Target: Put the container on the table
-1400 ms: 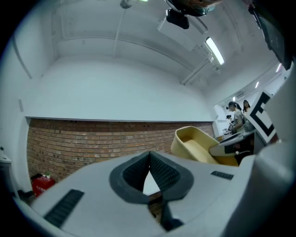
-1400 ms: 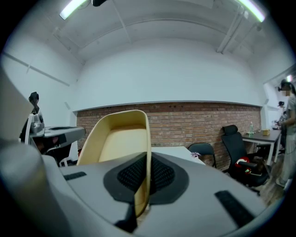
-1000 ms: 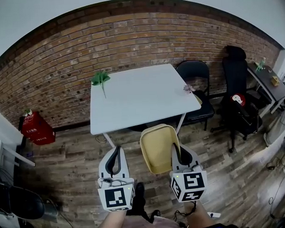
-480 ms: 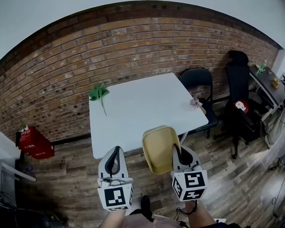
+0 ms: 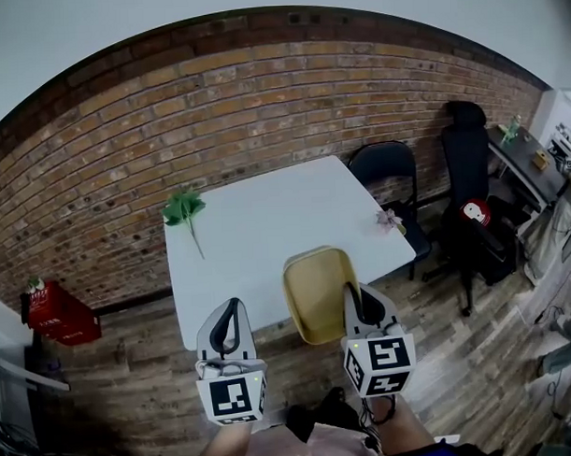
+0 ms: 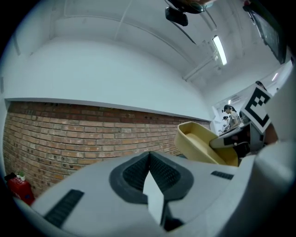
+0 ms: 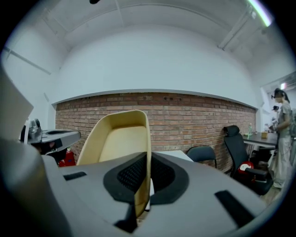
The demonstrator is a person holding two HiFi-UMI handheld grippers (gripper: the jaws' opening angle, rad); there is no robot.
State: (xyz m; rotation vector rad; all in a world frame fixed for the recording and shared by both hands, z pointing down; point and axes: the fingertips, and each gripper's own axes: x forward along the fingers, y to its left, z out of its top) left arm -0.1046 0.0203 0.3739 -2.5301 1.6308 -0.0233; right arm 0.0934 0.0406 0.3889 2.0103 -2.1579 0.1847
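Note:
A shallow yellow container (image 5: 315, 291) hangs in the air, tilted, with my right gripper (image 5: 354, 300) shut on its right rim. In the head view its far end overlaps the near edge of the white table (image 5: 257, 228). The right gripper view shows the container (image 7: 121, 138) standing up from between the closed jaws of the right gripper (image 7: 147, 172). My left gripper (image 5: 229, 324) is beside it on the left, shut and holding nothing. From the left gripper (image 6: 150, 161) view, the container (image 6: 202, 144) is off to the right.
A green plant sprig (image 5: 182, 208) lies at the table's far left, a small pink thing (image 5: 388, 219) at its right edge. A black folding chair (image 5: 386, 165) and a black office chair (image 5: 469, 179) stand right of the table. A red box (image 5: 56, 311) sits left. Brick wall behind.
Both grippers and the container have come forward toward the table. The container's far end, over the floor before, now overlaps the table's near edge. The grip is unchanged.

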